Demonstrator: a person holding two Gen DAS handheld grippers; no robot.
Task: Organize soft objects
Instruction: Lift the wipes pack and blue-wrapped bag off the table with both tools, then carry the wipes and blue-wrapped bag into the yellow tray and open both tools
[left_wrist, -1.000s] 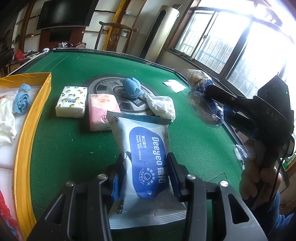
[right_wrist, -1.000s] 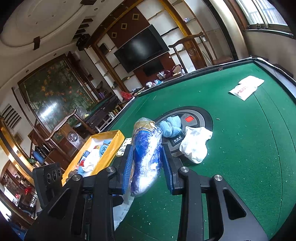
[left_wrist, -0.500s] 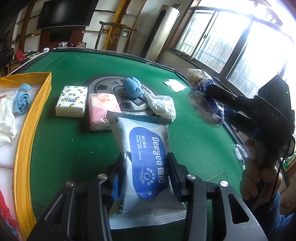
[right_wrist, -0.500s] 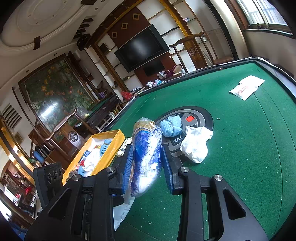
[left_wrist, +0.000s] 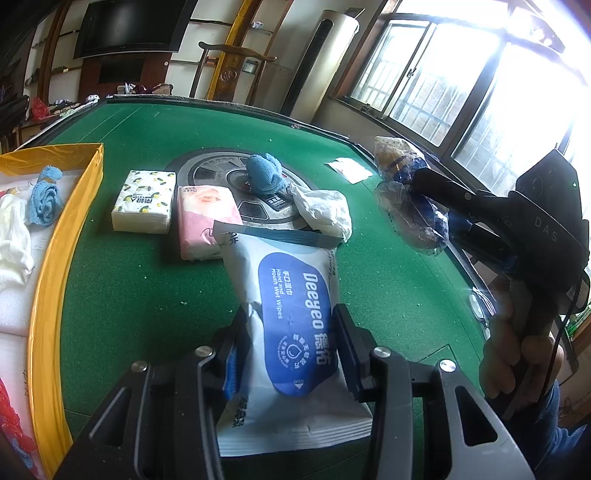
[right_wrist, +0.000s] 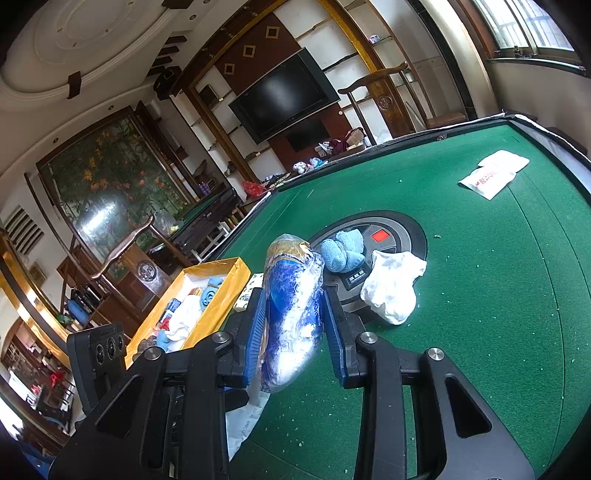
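Observation:
My left gripper (left_wrist: 291, 343) is shut on a white and blue wet wipes pack (left_wrist: 291, 310), held above the green table (left_wrist: 147, 288). My right gripper (right_wrist: 293, 325) is shut on a blue and gold plastic-wrapped roll (right_wrist: 291, 314); this roll (left_wrist: 410, 199) also shows at the right of the left wrist view, held above the table edge. A yellow box (left_wrist: 48, 280) at the left holds a blue cloth (left_wrist: 44, 199) and white cloth; it also shows in the right wrist view (right_wrist: 218, 310).
On the table lie a lemon-print tissue pack (left_wrist: 144, 201), a pink tissue pack (left_wrist: 207, 225), a blue towel (left_wrist: 264, 177) on the round centre panel (left_wrist: 221, 177), a white crumpled cloth (left_wrist: 325, 214) and a small white packet (right_wrist: 491, 173).

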